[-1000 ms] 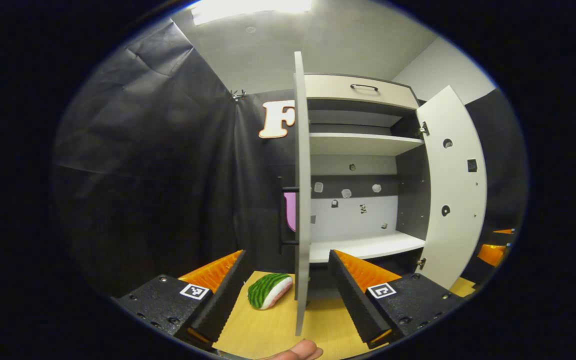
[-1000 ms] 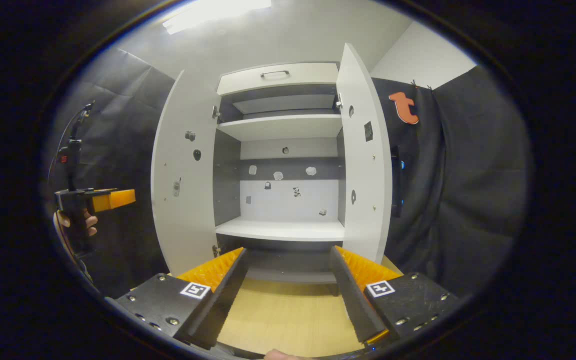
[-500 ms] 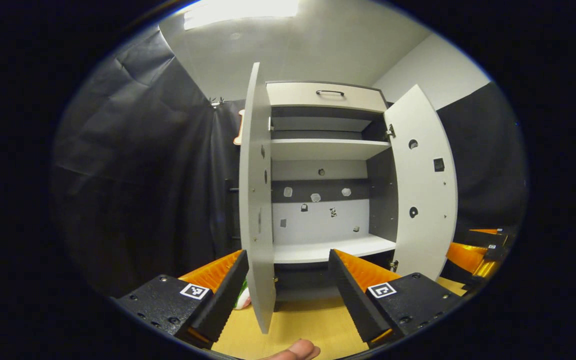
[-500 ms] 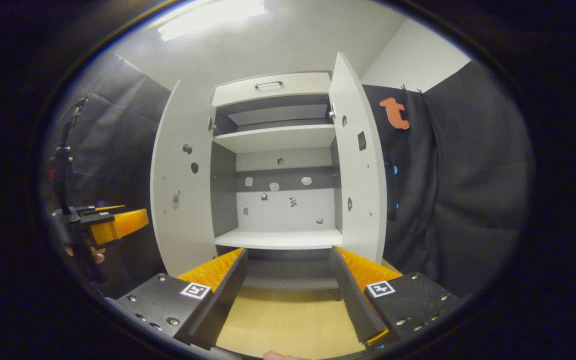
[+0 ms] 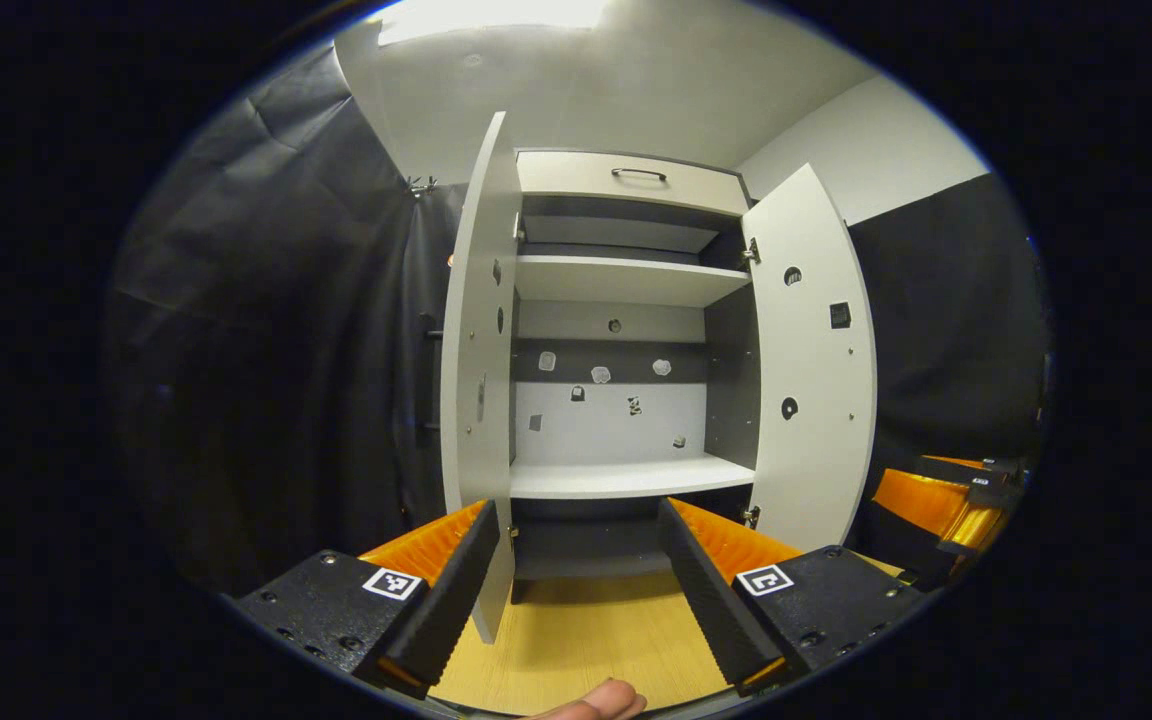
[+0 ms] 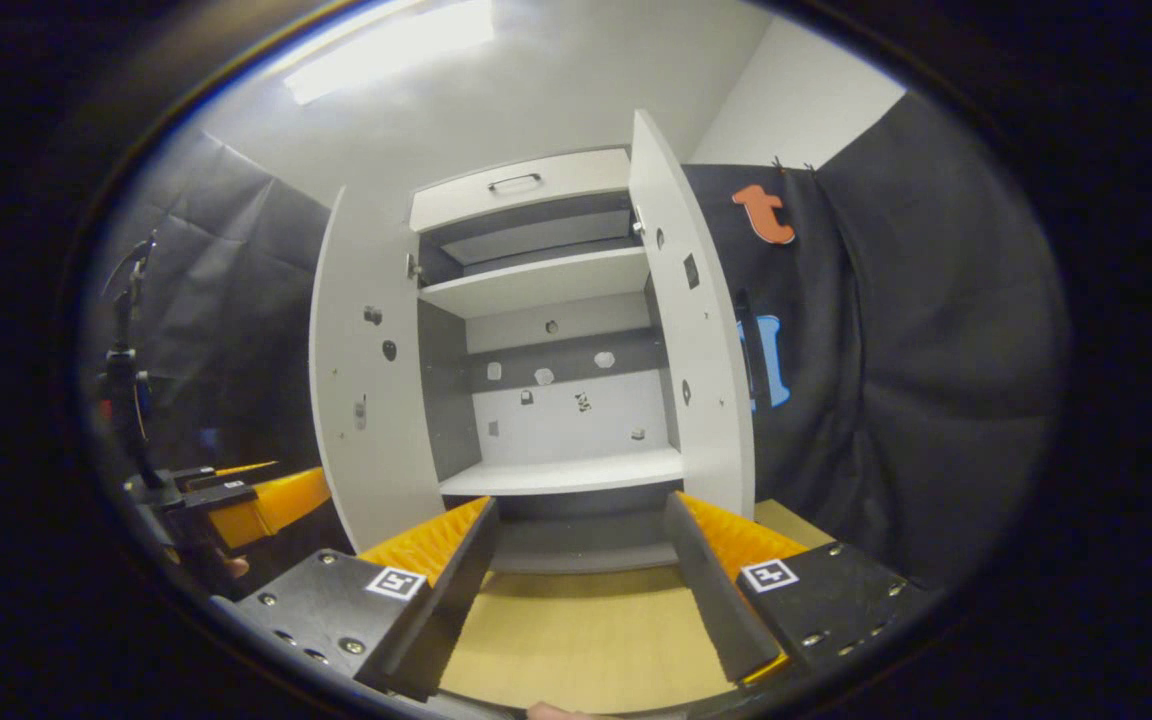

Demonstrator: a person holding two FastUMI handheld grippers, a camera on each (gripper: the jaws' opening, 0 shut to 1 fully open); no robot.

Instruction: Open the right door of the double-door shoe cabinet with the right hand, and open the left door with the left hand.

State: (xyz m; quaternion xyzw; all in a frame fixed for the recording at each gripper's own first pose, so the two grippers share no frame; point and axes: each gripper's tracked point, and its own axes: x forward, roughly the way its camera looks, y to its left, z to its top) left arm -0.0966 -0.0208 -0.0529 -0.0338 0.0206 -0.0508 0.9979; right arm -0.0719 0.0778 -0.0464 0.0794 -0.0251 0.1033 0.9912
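Facing the shoe cabinet (image 5: 626,330) squarely, the left gripper (image 5: 576,585) is held level above the wooden floor (image 5: 586,640), its fingers spread wide with nothing between them; a fingertip (image 5: 601,700) of the person's hand shows at the bottom edge of the left gripper view. The right gripper (image 6: 581,585) is likewise held level and pointed at the cabinet interior, its fingers spread apart and holding nothing. In the right gripper view the left gripper appears at the far left, low and well apart from the cabinet. In the left gripper view the right gripper shows at the far right edge, partly cut off. Both doors stand open: the left door (image 5: 476,370) is swung out toward the camera, nearly edge-on, and the right door (image 5: 816,370) is swung out to the right, showing its inner face. Neither gripper touches a door. Inside, an upper shelf (image 5: 626,280) and a lower shelf (image 5: 626,478) are visible, with a drawer (image 5: 636,180) and its handle above. Black cloth (image 5: 266,330) hangs on both sides; the ceiling light (image 5: 486,12) is overexposed. Small items on the cabinet's back panel (image 5: 606,400) are too small to identify.
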